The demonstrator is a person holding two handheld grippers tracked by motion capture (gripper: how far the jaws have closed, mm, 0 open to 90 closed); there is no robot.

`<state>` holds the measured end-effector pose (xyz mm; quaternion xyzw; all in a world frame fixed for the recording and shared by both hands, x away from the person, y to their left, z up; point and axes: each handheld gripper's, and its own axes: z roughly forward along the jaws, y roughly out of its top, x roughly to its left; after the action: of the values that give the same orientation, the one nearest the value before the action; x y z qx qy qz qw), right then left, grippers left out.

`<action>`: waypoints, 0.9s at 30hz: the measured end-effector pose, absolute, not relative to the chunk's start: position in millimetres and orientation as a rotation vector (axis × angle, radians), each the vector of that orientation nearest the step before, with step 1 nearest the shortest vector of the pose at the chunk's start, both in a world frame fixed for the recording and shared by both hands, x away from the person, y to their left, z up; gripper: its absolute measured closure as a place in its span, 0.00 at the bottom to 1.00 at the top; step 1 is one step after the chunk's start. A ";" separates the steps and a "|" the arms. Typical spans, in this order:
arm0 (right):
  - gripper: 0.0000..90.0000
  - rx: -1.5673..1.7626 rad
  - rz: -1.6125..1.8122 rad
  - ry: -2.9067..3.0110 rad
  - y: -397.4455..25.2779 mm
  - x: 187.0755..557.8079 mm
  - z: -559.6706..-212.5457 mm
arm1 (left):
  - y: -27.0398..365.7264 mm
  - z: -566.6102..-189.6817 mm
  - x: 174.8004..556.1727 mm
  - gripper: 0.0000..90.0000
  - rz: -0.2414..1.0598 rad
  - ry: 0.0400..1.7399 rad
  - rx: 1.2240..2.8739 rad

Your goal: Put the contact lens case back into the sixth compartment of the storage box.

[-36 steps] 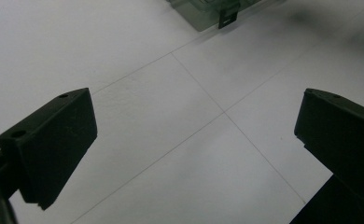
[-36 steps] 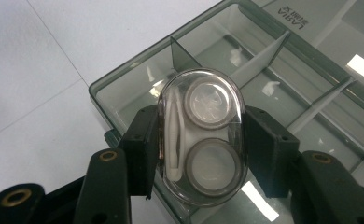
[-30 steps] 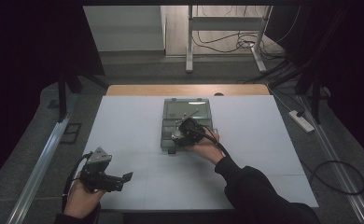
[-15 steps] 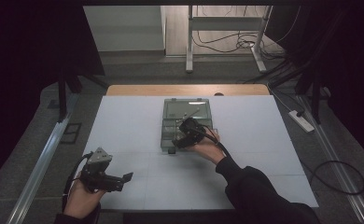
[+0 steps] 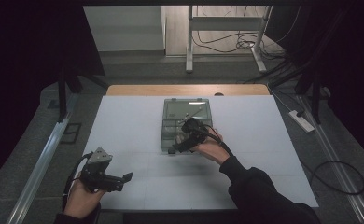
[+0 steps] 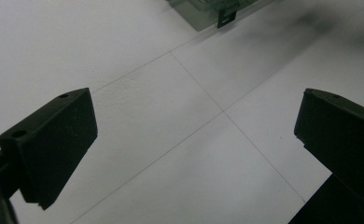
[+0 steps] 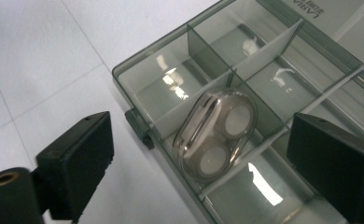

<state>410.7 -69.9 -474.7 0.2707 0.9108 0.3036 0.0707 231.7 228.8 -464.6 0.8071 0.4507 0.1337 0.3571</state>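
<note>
Contact lens case (image 7: pixel 217 135) sits tilted in a front compartment of the organizer box (image 7: pixel 138 65). My right gripper (image 7: pixel 199 154) hovers over it, jaws spread, nothing held. Placement looks done; lid remains open. Left gripper (image 6: pixel 194 154) idle, spread, empty.

One grey compartment box (image 5: pixel 186 122) sits at the table's centre, its lid open toward 12 o'clock. One clear oval case (image 7: pixel 216 134) lies inside it, with two round white discs. Two grippers are present: the left (image 5: pixel 126 177) at 7 o'clock, the right (image 5: pixel 178 147) at the box.
</note>
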 end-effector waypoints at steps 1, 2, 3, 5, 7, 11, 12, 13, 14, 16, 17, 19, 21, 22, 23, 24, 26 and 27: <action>0.05 0.814 0.911 2.744 -70.4 409.9 -474.2 | 228.9 -464.6 231.8 0.00 0.345 1.164 2.083; 0.05 0.809 0.911 2.748 -71.0 409.6 -473.9 | 229.1 -464.6 231.8 0.00 0.346 1.165 2.083; 0.05 0.809 0.916 2.752 -71.7 408.4 -473.3 | 229.0 -464.6 231.8 0.00 0.347 1.167 2.082; 0.04 0.803 0.922 2.764 -72.9 407.1 -472.8 | 229.1 -464.6 231.8 0.00 0.347 1.168 2.081; 0.03 0.801 0.923 2.778 -73.8 405.5 -472.7 | 229.2 -464.6 231.8 0.00 0.347 1.168 2.080; 0.01 0.774 0.902 2.792 -75.9 401.2 -472.8 | 229.5 -464.6 231.8 0.00 0.347 1.170 2.077; 0.01 0.769 0.901 2.791 -76.9 400.0 -473.0 | 229.5 -464.6 231.8 0.00 0.346 1.170 2.076; 0.01 0.769 0.901 2.791 -76.9 400.0 -473.0 | 229.5 -464.6 231.8 0.00 0.346 1.170 2.076; 0.01 0.764 0.898 2.792 -79.4 397.4 -473.4 | 229.6 -464.5 231.8 0.00 0.345 1.169 2.076; 0.00 0.762 0.895 2.792 -82.1 395.2 -473.6 | 229.6 -464.5 231.8 0.00 0.346 1.169 2.076; 0.00 0.763 0.894 2.792 -83.5 394.3 -473.4 | 229.6 -464.5 231.8 0.00 0.346 1.169 2.076; 0.00 0.765 0.899 2.789 -86.1 392.5 -472.9 | 229.5 -464.4 231.8 0.00 0.348 1.170 2.076; 0.00 0.764 0.901 2.788 -87.3 391.7 -472.5 | 229.5 -464.4 231.8 0.00 0.347 1.170 2.076; 0.00 0.765 0.903 2.787 -88.4 390.9 -472.0 | 229.5 -464.4 231.7 0.00 0.348 1.171 2.075; 0.00 0.762 0.914 2.783 -90.9 388.9 -471.0 | 229.7 -464.4 231.7 0.00 0.347 1.172 2.074; 0.00 0.761 0.919 2.782 -91.8 388.2 -470.9 | 229.6 -464.5 231.7 0.00 0.347 1.172 2.072; 0.00 0.755 0.925 2.781 -94.2 386.3 -470.6 | 229.6 -464.4 231.7 0.00 0.347 1.173 2.072; 0.00 0.761 0.921 2.780 -95.0 385.0 -470.5 | 229.7 -464.4 231.7 0.00 0.348 1.172 2.073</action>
<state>385.0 -95.0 -470.5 0.2511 0.9172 0.3040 0.0580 231.7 229.7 -464.4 0.8039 0.4546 0.1349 0.3591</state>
